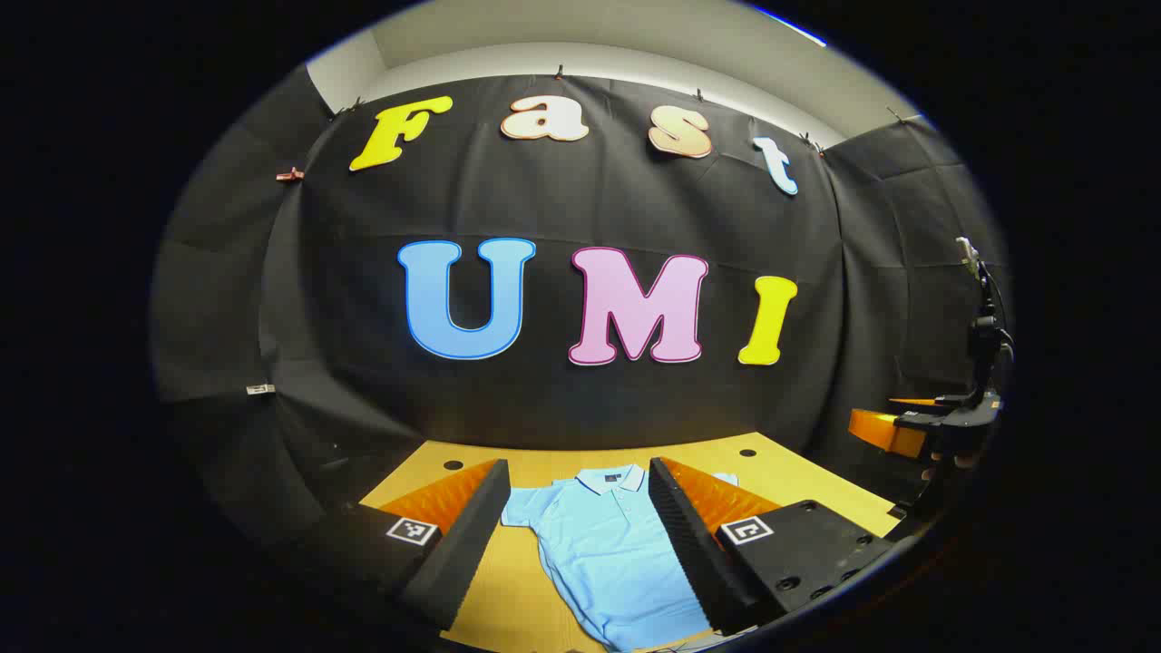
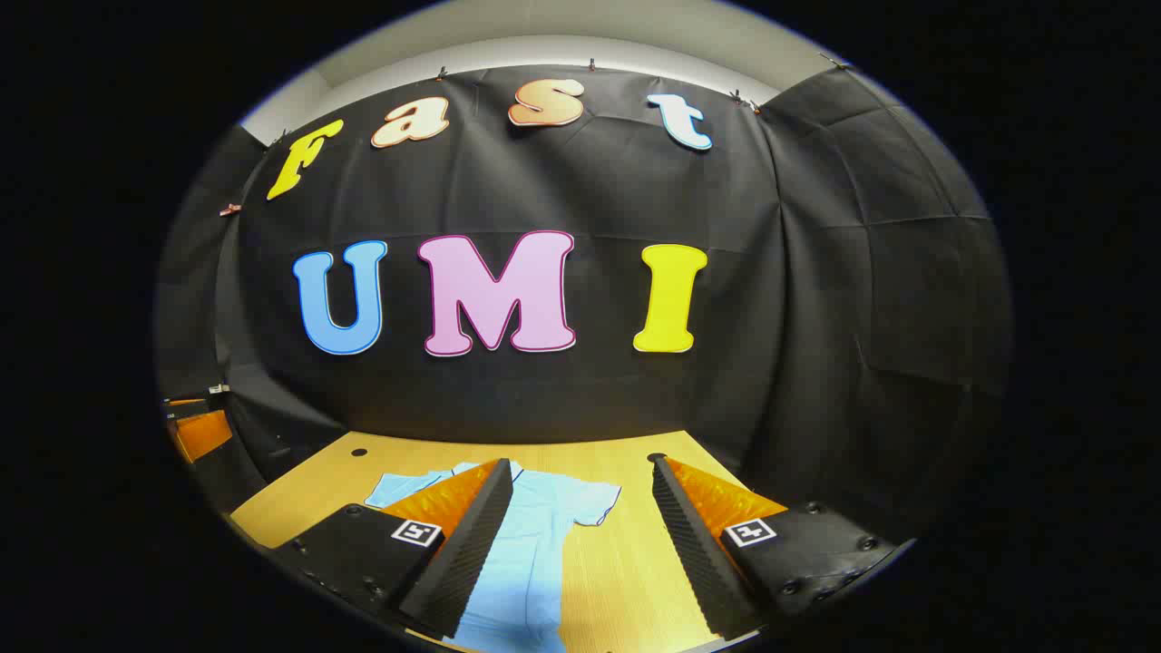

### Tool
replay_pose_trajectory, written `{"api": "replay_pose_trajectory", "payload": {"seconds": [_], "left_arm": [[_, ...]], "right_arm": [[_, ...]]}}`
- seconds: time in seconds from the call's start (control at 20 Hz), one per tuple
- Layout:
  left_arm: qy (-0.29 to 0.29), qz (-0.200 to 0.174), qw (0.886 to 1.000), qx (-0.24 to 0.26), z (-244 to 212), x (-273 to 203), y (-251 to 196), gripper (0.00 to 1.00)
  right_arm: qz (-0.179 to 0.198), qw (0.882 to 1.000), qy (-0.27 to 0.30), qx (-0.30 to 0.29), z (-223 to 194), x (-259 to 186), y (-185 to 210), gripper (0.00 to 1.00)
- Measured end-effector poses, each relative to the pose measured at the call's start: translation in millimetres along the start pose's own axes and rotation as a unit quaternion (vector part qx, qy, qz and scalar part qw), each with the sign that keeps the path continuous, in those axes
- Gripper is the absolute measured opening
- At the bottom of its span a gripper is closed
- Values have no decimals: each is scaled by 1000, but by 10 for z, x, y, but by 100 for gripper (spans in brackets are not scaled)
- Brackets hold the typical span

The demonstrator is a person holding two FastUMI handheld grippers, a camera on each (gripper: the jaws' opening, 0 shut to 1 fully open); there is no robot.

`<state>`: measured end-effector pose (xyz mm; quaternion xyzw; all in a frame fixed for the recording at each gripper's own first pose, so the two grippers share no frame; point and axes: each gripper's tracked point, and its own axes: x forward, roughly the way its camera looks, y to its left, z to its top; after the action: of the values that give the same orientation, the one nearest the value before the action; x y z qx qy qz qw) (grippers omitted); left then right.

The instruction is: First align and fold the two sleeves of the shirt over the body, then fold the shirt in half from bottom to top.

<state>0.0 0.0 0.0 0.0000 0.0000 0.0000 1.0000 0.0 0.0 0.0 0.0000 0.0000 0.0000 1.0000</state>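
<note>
Shirt (image 1: 603,553) lies flat, collar toward the far wall, on the wooden surface (image 2: 626,562), both sleeves spread out and nothing folded yet. Nearest the left camera, the left hand-held gripper (image 1: 576,535) hangs above the body with fingers spread apart, empty. The right hand-held gripper (image 2: 576,535) hovers likewise, agape and empty, beside the right sleeve (image 2: 590,499). To fold well, each should probably pinch its sleeve at the cuff edge and carry it straight inward. Farther off, the booth's wall stands.

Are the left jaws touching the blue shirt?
Apart. In the left gripper view the gripper hangs open above the table; the shirt lies flat between and beyond its fingers.
</note>
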Motion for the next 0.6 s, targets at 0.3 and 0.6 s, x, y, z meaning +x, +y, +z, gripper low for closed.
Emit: {"api": "replay_pose_trajectory", "payload": {"seconds": [0.3,0.6], "left_arm": [[5,1,1000,-1,-30,64,21,98],[6,-2,1000,1,-45,125,-10,98]], "right_arm": [[5,1000,13,-6,-99,94,35,97],[5,1000,22,-9,-160,170,23,97]]}}
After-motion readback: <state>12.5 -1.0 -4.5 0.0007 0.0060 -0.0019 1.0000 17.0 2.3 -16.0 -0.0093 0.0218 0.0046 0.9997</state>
